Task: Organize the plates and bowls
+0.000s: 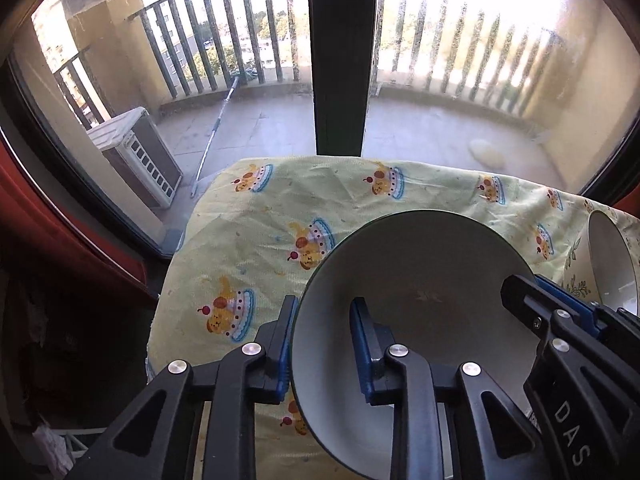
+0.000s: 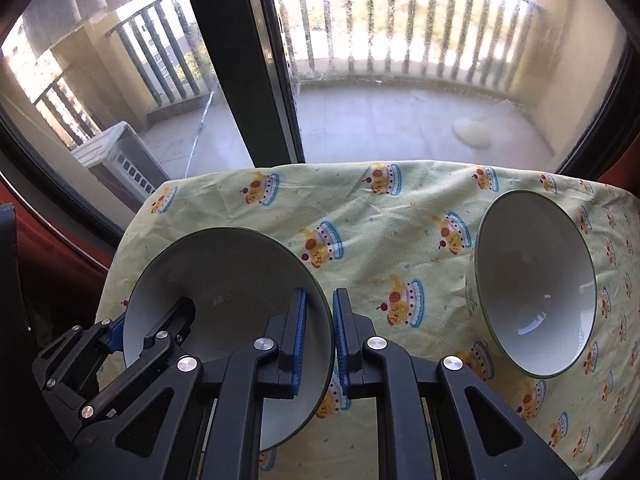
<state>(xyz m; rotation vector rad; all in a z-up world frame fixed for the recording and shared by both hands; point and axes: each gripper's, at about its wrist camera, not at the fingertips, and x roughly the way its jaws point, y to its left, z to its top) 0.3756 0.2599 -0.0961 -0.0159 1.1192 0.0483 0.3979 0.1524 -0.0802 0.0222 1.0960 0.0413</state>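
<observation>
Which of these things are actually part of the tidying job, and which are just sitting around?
Part of the job:
- near bowl, gripped on opposite rims by left gripper and right gripper
- second bowl

Just there:
- cartoon tablecloth
- window
- outdoor unit on balcony

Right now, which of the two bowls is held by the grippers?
The left bowl: both grippers' fingers clamp its rim, the right gripper on its right edge. The other bowl stands apart, untouched, on the yellow cloth.

The second bowl (image 1: pixel 612 256) is cut off by the left wrist view's right edge, its lower part hidden behind the right gripper (image 1: pixel 556 320).
</observation>
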